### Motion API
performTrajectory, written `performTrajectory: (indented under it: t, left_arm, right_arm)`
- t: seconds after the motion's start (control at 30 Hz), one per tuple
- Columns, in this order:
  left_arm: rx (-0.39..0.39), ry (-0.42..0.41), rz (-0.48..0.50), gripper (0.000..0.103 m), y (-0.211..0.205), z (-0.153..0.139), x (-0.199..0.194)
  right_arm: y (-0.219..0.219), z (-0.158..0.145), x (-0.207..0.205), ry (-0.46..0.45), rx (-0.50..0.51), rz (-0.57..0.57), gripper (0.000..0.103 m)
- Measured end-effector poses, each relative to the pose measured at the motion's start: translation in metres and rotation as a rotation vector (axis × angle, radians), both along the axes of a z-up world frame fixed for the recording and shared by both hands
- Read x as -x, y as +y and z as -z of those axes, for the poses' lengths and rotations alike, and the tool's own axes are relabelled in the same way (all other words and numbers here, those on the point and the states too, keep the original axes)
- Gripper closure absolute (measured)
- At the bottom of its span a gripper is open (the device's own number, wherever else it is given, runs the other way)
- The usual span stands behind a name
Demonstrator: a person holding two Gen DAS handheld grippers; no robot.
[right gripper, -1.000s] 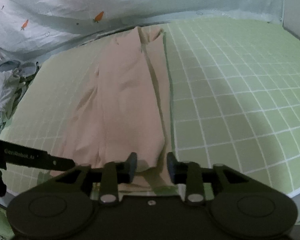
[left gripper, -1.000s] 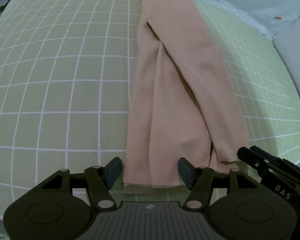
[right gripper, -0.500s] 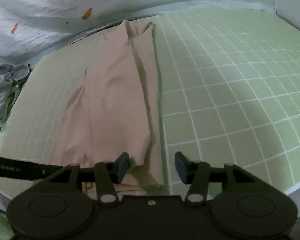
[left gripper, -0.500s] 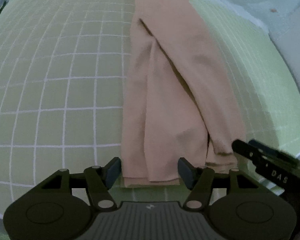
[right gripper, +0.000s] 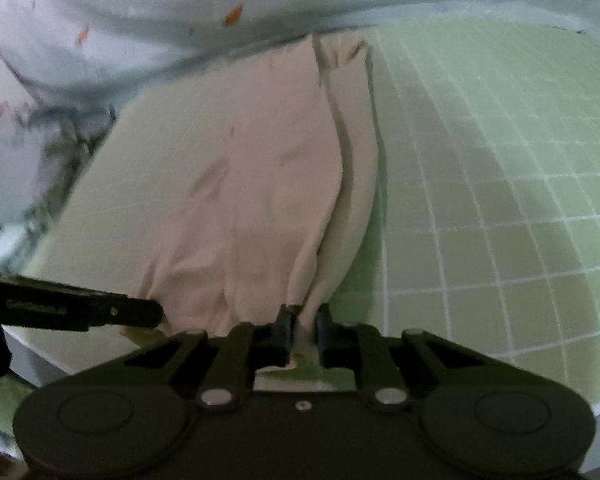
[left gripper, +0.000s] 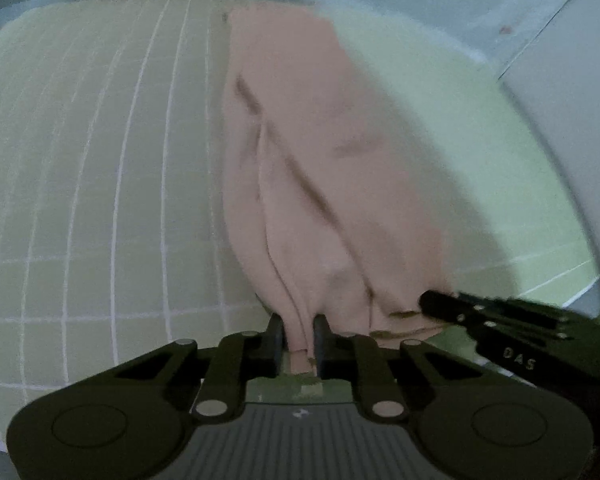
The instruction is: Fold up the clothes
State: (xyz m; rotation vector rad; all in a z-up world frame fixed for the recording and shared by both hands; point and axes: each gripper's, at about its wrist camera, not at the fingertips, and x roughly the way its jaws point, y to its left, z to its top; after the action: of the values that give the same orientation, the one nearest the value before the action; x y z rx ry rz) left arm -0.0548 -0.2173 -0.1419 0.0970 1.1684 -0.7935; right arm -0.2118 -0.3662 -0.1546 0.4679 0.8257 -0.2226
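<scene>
Long peach-pink soft knit garment (left gripper: 324, 184) lay ahead of both jaws on green white-gridded mat (left gripper: 100, 200). Left gripper (left gripper: 298, 338) and right gripper (right gripper: 303, 334) each pinched near hem corners. Looked light, limp, bunching; judged best held at hem corners.

The garment (left gripper: 320, 184) lies lengthwise on the gridded mat (left gripper: 100, 184).

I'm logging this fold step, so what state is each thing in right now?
left gripper: shut on the near hem.
right gripper: shut on the near hem.
pink garment: long narrow strip, near end lifted and bunched.
green grid mat: flat under the garment.
carrot-print sheet: rumpled behind the mat.
</scene>
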Motion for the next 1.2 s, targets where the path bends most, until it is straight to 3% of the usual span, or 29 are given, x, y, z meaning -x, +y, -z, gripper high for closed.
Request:
performTrajectory:
  t: [0.3,0.47,0.8,0.97,1.2]
  left_arm:
    - [0.239,-0.044,-0.078,0.087,0.001,-0.069,-0.033]
    - [0.265,-0.130,-0.077,0.087,-0.032,-0.088,-0.065]
    - [0.338,-0.263,-0.120,0.090,-0.080,-0.126,-0.144]
    - [0.328,-0.269,-0.138,0.091,-0.114,-0.117,-0.202]
    - [0.253,-0.136,-0.230,0.095,-0.167,-0.054,-0.297]
  right_arm:
    - [-0.037,-0.059,-0.009,-0.222,0.017,0.068,0.091]
    - [-0.061,-0.076,-0.038,-0.307,0.053,0.062,0.091]
    - [-0.100,-0.109,-0.130,-0.408,0.279,-0.021,0.093]
    - [-0.131,-0.104,-0.192,-0.412,0.331,-0.052,0.094]
    - [-0.188,-0.060,-0.306,-0.305,0.313,-0.098,0.099]
